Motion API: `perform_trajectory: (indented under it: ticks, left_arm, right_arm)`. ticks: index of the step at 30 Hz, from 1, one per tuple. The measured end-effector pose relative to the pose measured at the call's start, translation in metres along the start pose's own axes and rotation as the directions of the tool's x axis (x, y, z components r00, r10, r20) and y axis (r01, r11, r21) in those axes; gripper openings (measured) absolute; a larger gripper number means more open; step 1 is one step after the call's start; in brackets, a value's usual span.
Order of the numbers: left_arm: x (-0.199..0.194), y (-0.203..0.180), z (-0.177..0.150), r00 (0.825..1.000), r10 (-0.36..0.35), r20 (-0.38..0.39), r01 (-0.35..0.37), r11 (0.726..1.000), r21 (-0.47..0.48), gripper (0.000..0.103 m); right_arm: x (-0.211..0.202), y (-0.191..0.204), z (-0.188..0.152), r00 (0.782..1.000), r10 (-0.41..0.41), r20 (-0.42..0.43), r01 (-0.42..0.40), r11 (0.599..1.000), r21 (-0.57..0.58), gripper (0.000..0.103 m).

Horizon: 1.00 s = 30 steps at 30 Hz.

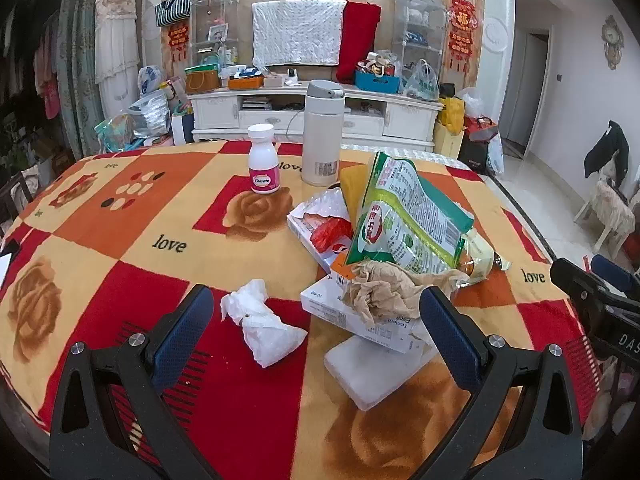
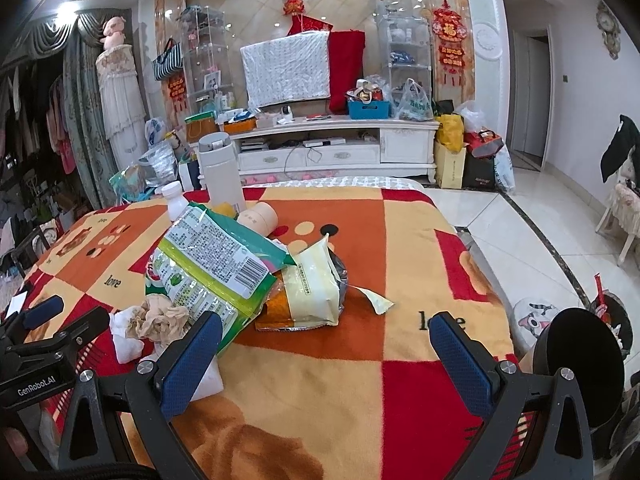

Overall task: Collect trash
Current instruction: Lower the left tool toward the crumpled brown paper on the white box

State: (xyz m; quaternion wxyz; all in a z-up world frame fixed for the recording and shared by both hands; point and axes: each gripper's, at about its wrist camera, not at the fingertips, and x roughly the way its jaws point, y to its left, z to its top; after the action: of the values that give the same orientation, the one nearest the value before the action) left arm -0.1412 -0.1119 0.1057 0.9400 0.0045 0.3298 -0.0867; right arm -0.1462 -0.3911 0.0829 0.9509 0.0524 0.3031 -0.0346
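Observation:
A pile of trash lies on the patterned blanket [image 1: 160,216]: a green snack bag [image 1: 404,216], a crumpled brown paper [image 1: 384,292], a white crumpled tissue [image 1: 264,328], white medicine boxes [image 1: 360,320] and a red wrapper [image 1: 332,232]. My left gripper [image 1: 316,328] is open and empty, its fingers either side of the tissue and boxes. In the right wrist view the green bag [image 2: 212,264], a yellow-white wrapper [image 2: 316,292] and the brown paper [image 2: 160,316] lie ahead. My right gripper [image 2: 328,352] is open and empty, just short of the pile.
A white thermos [image 1: 322,132] and a pink-labelled pill bottle [image 1: 263,160] stand at the back of the table. A cardboard tube [image 2: 260,216] lies behind the bags. A black round bin [image 2: 580,364] stands off the table's right edge. A white foam block [image 1: 372,372] lies under the boxes.

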Motion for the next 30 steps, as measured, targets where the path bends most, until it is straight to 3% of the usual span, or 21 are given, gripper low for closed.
perform_trajectory:
  ticks: [19, 30]
  left_arm:
    - [0.012, 0.008, -0.017, 0.997, -0.001, -0.076, 0.002, 1.0, 0.01, 0.102]
    - [0.012, 0.007, -0.02, 0.997, -0.012, -0.077, 0.013, 1.0, 0.016, 0.102]
  right_arm:
    - [0.013, -0.005, -0.006, 0.999, 0.007, -0.05, -0.006, 1.0, 0.01, 0.103]
    - [0.017, -0.006, -0.009, 0.997, 0.019, -0.068, -0.018, 1.0, 0.014, 0.103]
